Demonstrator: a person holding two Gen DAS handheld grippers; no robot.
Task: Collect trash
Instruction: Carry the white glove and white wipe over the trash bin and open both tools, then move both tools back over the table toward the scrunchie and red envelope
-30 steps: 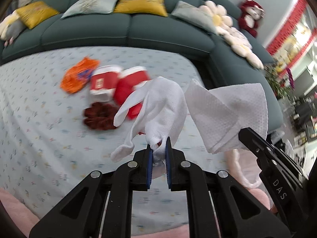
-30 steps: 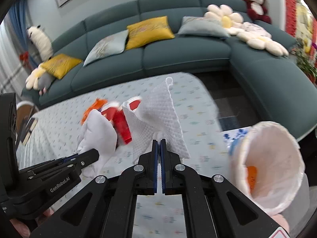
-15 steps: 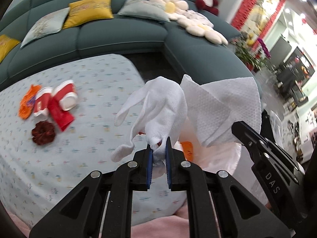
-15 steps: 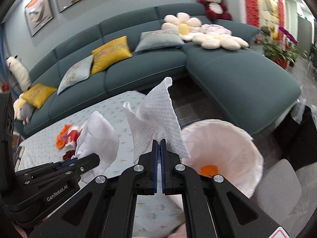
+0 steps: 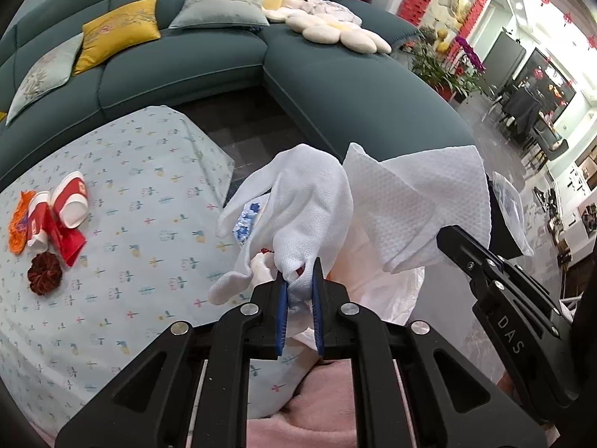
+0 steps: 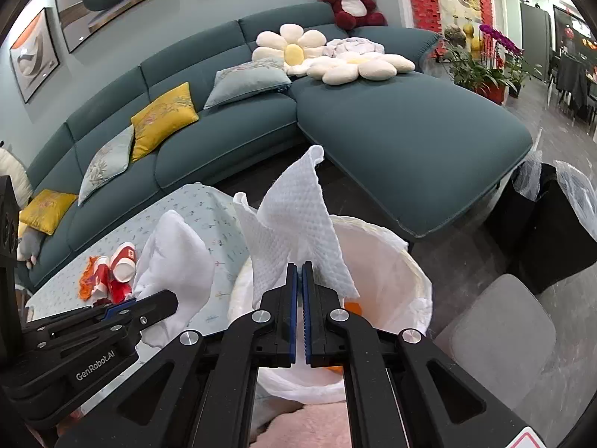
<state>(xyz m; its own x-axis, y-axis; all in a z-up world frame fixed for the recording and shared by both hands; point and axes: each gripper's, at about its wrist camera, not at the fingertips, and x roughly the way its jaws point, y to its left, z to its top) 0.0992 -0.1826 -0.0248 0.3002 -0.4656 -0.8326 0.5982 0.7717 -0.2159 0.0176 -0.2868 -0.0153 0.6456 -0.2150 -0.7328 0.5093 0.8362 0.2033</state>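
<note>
Teal sectional sofa (image 6: pixel 231 138) with yellow and grey cushions and flower pillows runs behind a table under a pale patterned cloth (image 5: pixel 112 224); a red plush bear (image 6: pixel 350 3) sits on the sofa back, framed prints hang on the wall, dark floor beyond. Red-and-white cups (image 5: pixel 67 201), an orange wrapper (image 5: pixel 18 220) and a dark red scrunchie (image 5: pixel 44 272) lie on the cloth, well left of the left fingers. Versus one second ago: both views have swung off the table centre toward its right end, the cups now sit far to the left, and the white-lined bin (image 6: pixel 391 261) lies directly under both grippers instead of off to the right. Left gripper (image 5: pixel 298 280) is clamped tight on a bunched white cloth (image 5: pixel 309 205), which stands up from the pads and hangs over the bin's near rim. Right gripper (image 6: pixel 299 272) is pinched fully together on a dimpled paper towel (image 6: pixel 298 216), which fans upward from the fingertips above the bin mouth. Something orange lies inside the bin, just right of the right fingers. A black bin (image 6: pixel 548 224) stands well right.
</note>
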